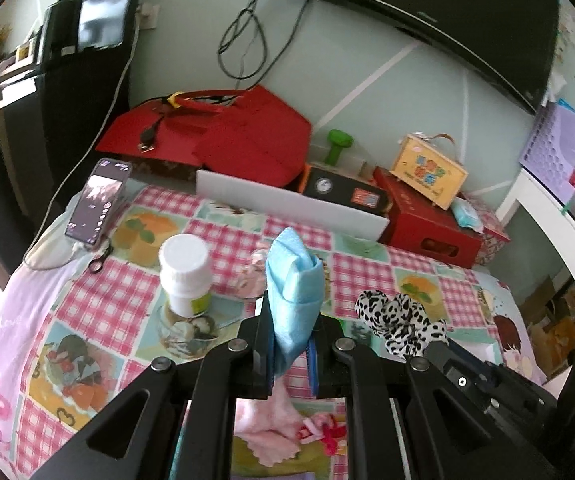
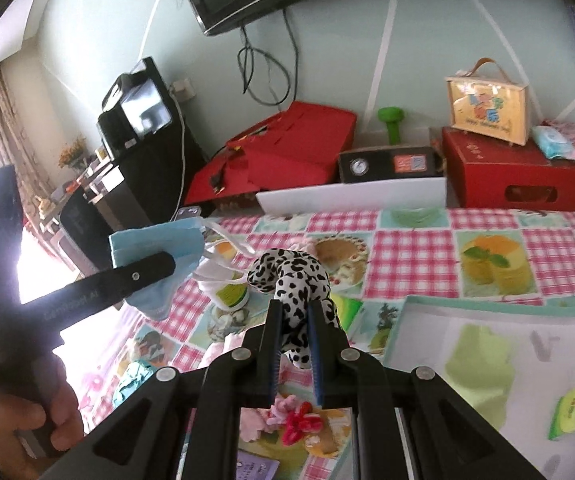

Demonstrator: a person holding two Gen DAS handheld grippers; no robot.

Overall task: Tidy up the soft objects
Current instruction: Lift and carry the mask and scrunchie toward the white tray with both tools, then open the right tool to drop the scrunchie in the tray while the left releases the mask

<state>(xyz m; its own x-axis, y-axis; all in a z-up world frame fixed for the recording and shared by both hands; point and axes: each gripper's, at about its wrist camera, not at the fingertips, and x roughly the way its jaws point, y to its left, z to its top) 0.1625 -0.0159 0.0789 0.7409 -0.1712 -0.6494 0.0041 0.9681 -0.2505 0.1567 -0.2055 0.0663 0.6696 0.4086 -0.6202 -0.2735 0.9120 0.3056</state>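
My left gripper [image 1: 292, 312] is shut on a folded light-blue face mask [image 1: 293, 280], held up above the patterned tablecloth [image 1: 367, 248]; the right wrist view shows the same mask [image 2: 155, 240] with its white ear loops hanging. My right gripper [image 2: 294, 312] is shut on a black-and-white spotted fabric piece [image 2: 291, 276], also lifted; from the left wrist view that spotted fabric [image 1: 399, 316] hangs to the right. A pink fuzzy cloth with a red bow [image 1: 283, 428] lies on the table below both grippers, and another pink item [image 1: 253, 276] lies behind the mask.
A white pill bottle [image 1: 185, 276] stands left of the mask, a phone [image 1: 97, 204] farther left. A white tray [image 1: 291, 204] lies at the table's back edge before red boxes [image 1: 427, 224]. A teal-rimmed box [image 2: 499, 364] sits at right. A hand [image 2: 27, 420] holds the left gripper.
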